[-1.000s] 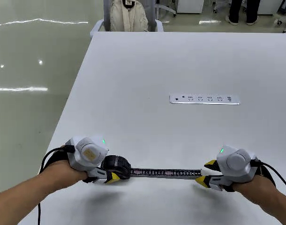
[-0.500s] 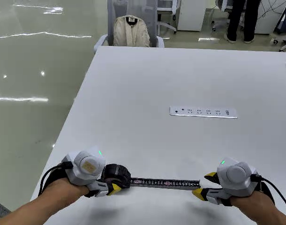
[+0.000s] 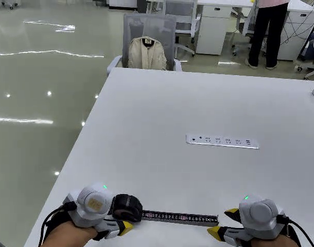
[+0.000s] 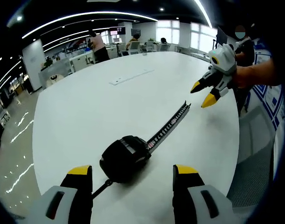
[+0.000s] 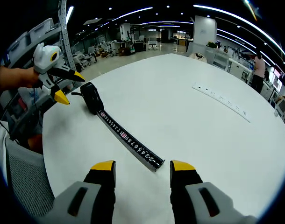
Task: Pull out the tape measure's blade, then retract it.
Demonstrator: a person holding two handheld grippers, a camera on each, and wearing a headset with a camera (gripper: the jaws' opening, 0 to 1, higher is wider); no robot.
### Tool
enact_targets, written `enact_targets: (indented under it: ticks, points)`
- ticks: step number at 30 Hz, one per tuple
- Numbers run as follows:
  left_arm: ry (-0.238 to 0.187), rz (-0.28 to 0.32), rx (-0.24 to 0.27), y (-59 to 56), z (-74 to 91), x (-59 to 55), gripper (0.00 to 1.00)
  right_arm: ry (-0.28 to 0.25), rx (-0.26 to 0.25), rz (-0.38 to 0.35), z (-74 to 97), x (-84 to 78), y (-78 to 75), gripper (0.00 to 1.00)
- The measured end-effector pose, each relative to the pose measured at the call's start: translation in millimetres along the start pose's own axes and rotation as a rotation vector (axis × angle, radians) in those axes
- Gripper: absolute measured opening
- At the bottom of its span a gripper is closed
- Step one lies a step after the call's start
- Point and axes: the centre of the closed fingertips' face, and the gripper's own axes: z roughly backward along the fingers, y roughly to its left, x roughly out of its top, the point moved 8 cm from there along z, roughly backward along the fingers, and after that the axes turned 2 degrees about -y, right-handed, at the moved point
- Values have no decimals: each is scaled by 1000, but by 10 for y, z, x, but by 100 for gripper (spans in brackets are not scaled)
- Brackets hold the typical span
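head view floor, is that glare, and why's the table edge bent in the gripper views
Head view: yes, glare streaks and dots the glossy floor; table edges run straight. Left and right gripper views: fisheye bows the table edge and ceiling lights; the tape blade looks nearly straight.

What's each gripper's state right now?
Left gripper: open, empty; black round tape measure lies ungripped at its tips.
Right gripper: open, empty; tip of extended black blade lies just ahead.
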Motion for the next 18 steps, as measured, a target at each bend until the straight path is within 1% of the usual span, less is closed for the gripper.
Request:
enact_targets:
  ticks: [3, 5, 7, 13, 18]
  points:
    - [-9, 19, 7, -16, 25, -7, 68, -1, -7, -5, 22, 7, 21, 48]
    - [-18, 27, 25, -19, 55, -13, 69, -4, -11, -12, 46, 6, 47, 49]
    - [-24, 42, 32, -28, 81, -15, 69, -2, -15, -16, 64, 1, 66, 50]
    - [-32, 61, 57, -41, 151, -56, 73, -12, -32, -36, 134, -3, 124, 52]
    - [-42, 75, 76, -44, 227, -82, 74, -20, -46, -52, 190, 10, 181, 53]
